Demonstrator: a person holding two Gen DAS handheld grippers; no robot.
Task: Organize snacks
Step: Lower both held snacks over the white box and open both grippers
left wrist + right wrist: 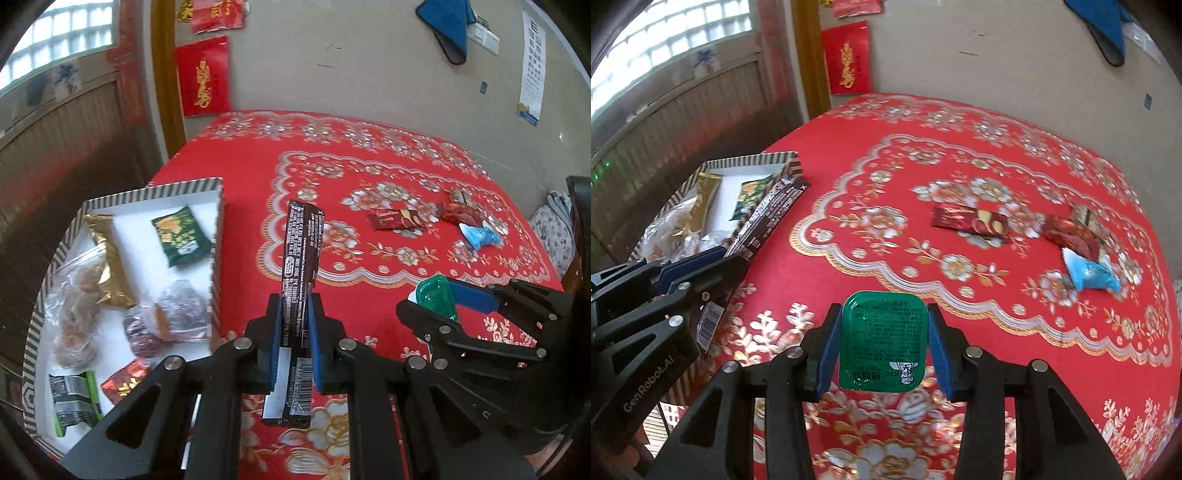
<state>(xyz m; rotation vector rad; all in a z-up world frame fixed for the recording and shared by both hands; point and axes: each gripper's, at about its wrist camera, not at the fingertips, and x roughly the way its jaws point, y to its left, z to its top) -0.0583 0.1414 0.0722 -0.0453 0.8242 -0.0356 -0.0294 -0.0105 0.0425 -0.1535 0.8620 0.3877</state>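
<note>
The main risk, as I judge it, is at the striped box: the long dark snack packet in my left hand-held gripper stands tall and is gripped low on its length, so its free upper end could catch the box wall and pivot between the pads, or fall outside the box on release. The second risk is the green sauce tub in my right hand-held gripper: it is pinched only by its side edges, so a tilt or a knock against the other gripper, which sits just beside it on the box side, could let it slip out onto the red worktop. The left jaws are nearly closed, clamped flat on the thin packet just beside the box's near wall. The right jaws stand at a narrow gap, set by the tub's width, holding it above the worktop, farther from the box than the packet. The box already holds several snacks. A red wrapper, a second red one and a blue one lie on the worktop, well apart from the box on its far side.
</note>
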